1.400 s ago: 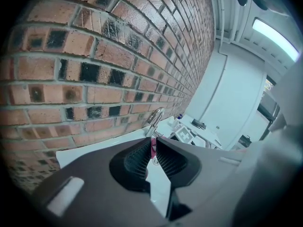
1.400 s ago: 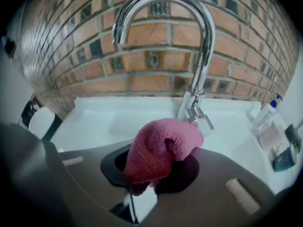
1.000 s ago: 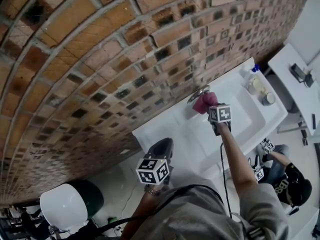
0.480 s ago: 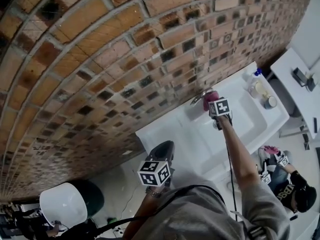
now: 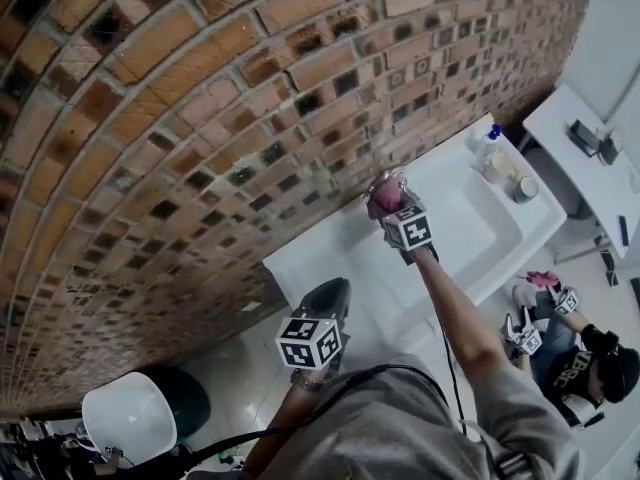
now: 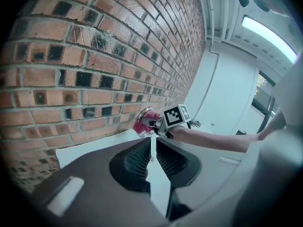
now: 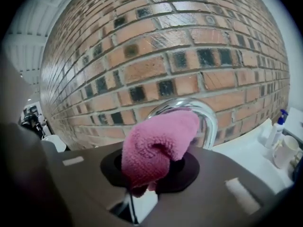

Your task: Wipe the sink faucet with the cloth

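Observation:
A pink cloth (image 7: 156, 145) is bunched in my right gripper (image 7: 147, 174), which is shut on it. The cloth presses against the curved chrome faucet (image 7: 209, 119) at the brick wall. From the head view, the cloth (image 5: 384, 198) covers most of the faucet (image 5: 388, 177) above the white sink (image 5: 470, 230), with the right gripper (image 5: 394, 213) just below it. My left gripper (image 5: 325, 301) hangs low near my body, shut and holding nothing. The left gripper view shows the cloth (image 6: 141, 126) and faucet (image 6: 144, 111) far ahead.
A brick wall (image 5: 200, 118) runs behind the sink. A spray bottle (image 5: 487, 141) and two cups (image 5: 522, 188) stand at the sink's right end. Another person (image 5: 585, 363) crouches at lower right. A white table (image 5: 585, 118) is at upper right.
My right gripper has carried the cloth from the faucet's right side up and left over its arch. The left gripper has stayed where it was.

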